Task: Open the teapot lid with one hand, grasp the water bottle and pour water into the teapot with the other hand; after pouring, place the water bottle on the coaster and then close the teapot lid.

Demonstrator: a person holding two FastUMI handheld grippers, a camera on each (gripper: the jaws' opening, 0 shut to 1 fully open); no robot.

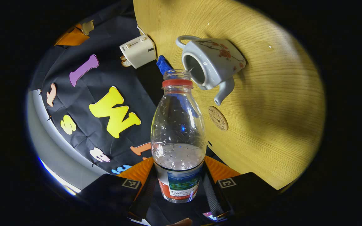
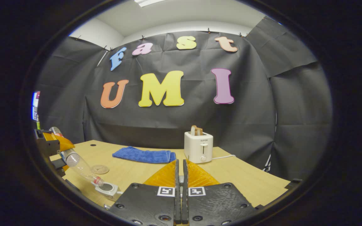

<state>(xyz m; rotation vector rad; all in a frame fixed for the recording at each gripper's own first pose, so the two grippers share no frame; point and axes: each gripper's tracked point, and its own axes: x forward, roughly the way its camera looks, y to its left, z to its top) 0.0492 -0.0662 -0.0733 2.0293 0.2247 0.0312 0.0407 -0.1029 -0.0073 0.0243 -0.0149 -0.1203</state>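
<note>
In the left gripper view, the left gripper (image 1: 178, 185) is clamping a clear plastic water bottle (image 1: 178, 138) with a red neck ring and a colourful label; both fingers are pressing on the bottle's lower body, one on each side. The bottle is carrying no cap, and water is lying in its lower part. Its open mouth is pointing toward a grey ceramic teapot (image 1: 211, 64) with a red floral print, which is sitting without its lid on the light wooden table (image 1: 272, 103). The teapot's round opening is facing the bottle's mouth, just beyond it. A round brown coaster (image 1: 218, 118) is lying on the table near the teapot's spout. A white toaster (image 1: 138, 51) is standing farther off, and a bit of blue cloth (image 1: 163, 65) is showing behind the bottle's neck.

In the right gripper view, the right gripper (image 2: 180, 171) is hanging above the table with its fingers brought nearly together, a thin slit between them; I cannot tell whether anything is pinched there. At the far left, the left gripper (image 2: 62, 150) is tilting the bottle (image 2: 79, 166) mouth-down over the open teapot (image 2: 107, 189). The coaster (image 2: 100, 169) is lying just behind them. A folded blue towel (image 2: 143, 155) is resting beside the toaster (image 2: 198, 147), which is holding slices of bread (image 2: 196, 130).
</note>
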